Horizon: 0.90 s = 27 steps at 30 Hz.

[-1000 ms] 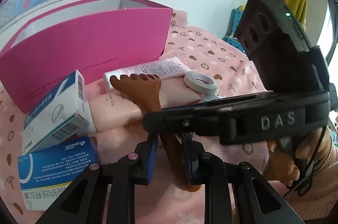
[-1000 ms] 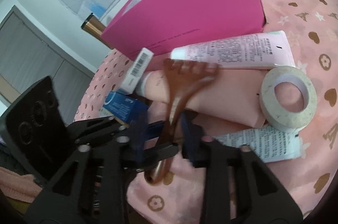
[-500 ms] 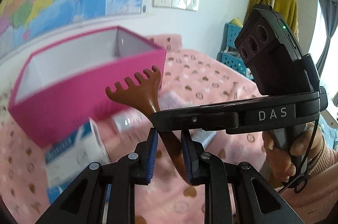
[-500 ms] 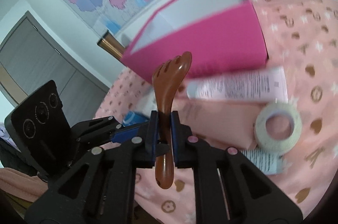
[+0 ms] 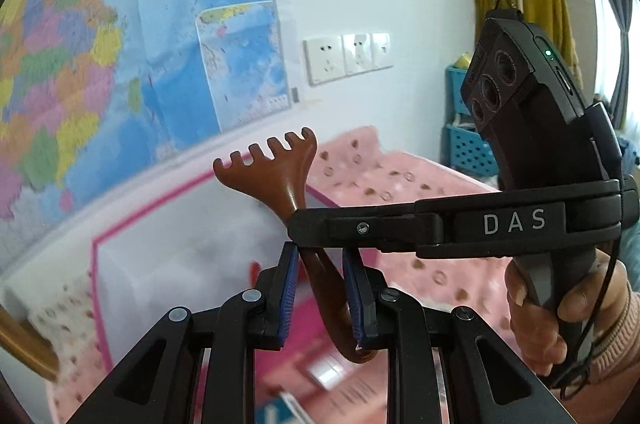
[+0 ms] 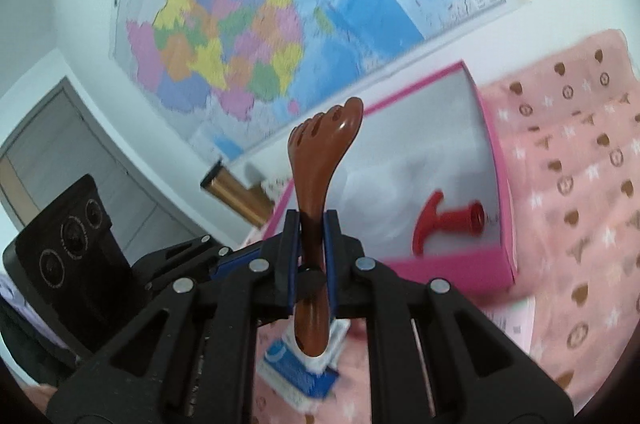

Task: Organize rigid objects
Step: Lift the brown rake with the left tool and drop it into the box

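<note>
Both grippers pinch the brown back scratcher [image 6: 316, 208], its long axis upright between the right gripper's [image 6: 312, 236] fingers; the left gripper [image 5: 320, 288] clamps lower; the pink box [image 6: 502, 184] lies just ahead, open.

Left wrist fisheye looks along its fingers, tilted up at the wall map [image 5: 120, 44] — pink box [image 5: 168, 244] low in frame, blurred. Right wrist fisheye faces the same wall map [image 6: 240, 36], box [image 6: 460, 152] centre-right. Both share map, box, wall sockets [image 5: 346, 58], and the brown back scratcher [image 5: 280, 176] close up.
</note>
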{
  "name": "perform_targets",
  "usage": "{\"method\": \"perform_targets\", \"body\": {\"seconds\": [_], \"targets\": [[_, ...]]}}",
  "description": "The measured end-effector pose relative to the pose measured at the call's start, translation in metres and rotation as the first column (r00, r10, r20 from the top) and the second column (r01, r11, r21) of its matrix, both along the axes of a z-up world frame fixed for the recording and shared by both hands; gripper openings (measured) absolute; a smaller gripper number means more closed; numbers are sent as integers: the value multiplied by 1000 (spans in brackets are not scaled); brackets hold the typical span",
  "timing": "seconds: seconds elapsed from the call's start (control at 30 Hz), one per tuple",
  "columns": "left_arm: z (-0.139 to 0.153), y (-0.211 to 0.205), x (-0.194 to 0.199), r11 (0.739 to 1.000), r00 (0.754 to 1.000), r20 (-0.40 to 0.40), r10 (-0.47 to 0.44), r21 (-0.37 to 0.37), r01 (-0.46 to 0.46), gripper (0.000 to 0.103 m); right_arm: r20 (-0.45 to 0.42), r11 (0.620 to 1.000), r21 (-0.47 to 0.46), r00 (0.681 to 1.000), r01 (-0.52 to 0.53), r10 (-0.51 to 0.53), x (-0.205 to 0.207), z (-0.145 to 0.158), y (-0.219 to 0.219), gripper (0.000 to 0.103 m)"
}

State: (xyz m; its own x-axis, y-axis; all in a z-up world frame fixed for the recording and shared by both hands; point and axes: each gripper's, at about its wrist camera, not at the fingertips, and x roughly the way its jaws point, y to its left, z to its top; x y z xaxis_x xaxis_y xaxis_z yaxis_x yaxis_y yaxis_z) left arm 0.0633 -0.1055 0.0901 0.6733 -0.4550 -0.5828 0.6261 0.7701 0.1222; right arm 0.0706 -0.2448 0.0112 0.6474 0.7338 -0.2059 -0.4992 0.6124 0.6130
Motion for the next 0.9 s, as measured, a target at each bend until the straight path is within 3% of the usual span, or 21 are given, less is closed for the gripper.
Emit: {"method": "perform_targets", "body": {"seconds": [0.17, 0.6, 0.9], "targets": [[2, -5, 33, 999, 1000, 2, 10, 52, -11, 22, -18, 999, 39, 999, 35, -34, 31, 8, -2, 13], [-44, -20, 79, 988, 997, -76, 35, 151, -24, 22, -120, 993, -53, 987, 104, -109, 73, -18, -3, 12], [-49, -10, 84, 993, 994, -95, 43, 116, -32, 24, -110, 990, -86, 986, 114, -123, 61, -21, -5, 13]]}}
